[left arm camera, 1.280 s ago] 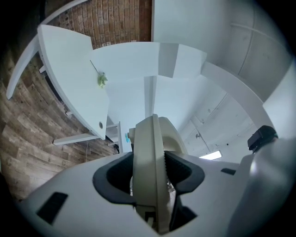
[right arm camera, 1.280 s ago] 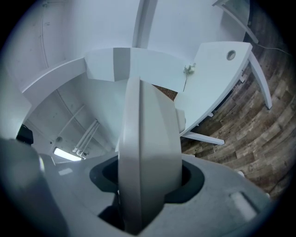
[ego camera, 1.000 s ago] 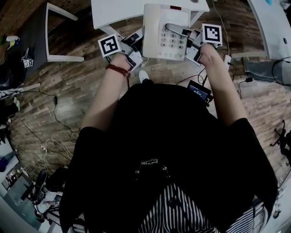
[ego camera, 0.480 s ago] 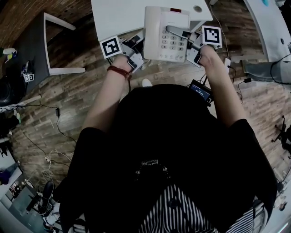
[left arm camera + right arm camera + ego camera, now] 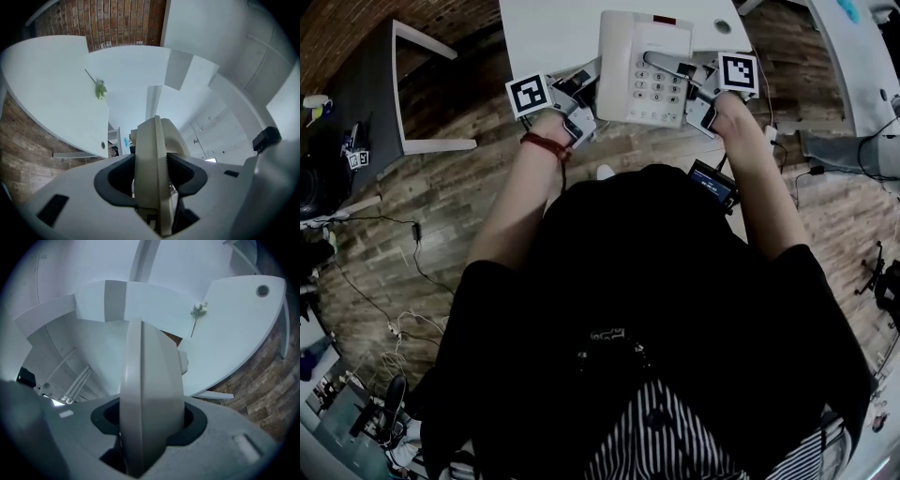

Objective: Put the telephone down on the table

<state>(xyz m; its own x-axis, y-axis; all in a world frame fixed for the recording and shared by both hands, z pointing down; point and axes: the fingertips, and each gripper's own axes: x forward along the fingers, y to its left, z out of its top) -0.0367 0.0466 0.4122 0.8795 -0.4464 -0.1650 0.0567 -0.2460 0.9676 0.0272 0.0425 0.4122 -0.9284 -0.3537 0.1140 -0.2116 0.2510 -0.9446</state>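
Note:
A cream desk telephone (image 5: 645, 67) with a keypad and a handset on its cradle is held between both grippers at the front edge of the white table (image 5: 553, 33). My left gripper (image 5: 581, 101) is shut on the telephone's left side. My right gripper (image 5: 698, 89) is shut on its right side. In the left gripper view the telephone's edge (image 5: 151, 154) stands between the dark pads of the left gripper (image 5: 152, 176). The right gripper view shows the telephone's edge (image 5: 150, 376) filling the gap of the right gripper (image 5: 147, 420). Whether the telephone touches the table I cannot tell.
A small green sprig (image 5: 100, 89) lies on the white table. A dark table with white legs (image 5: 412, 84) stands at the left, and another white table (image 5: 862, 56) at the right. A small black device with a lit screen (image 5: 712, 183) and cables (image 5: 403, 244) lie over the wooden floor.
The telephone and both grippers have moved slightly farther over the white table. Both grips look the same.

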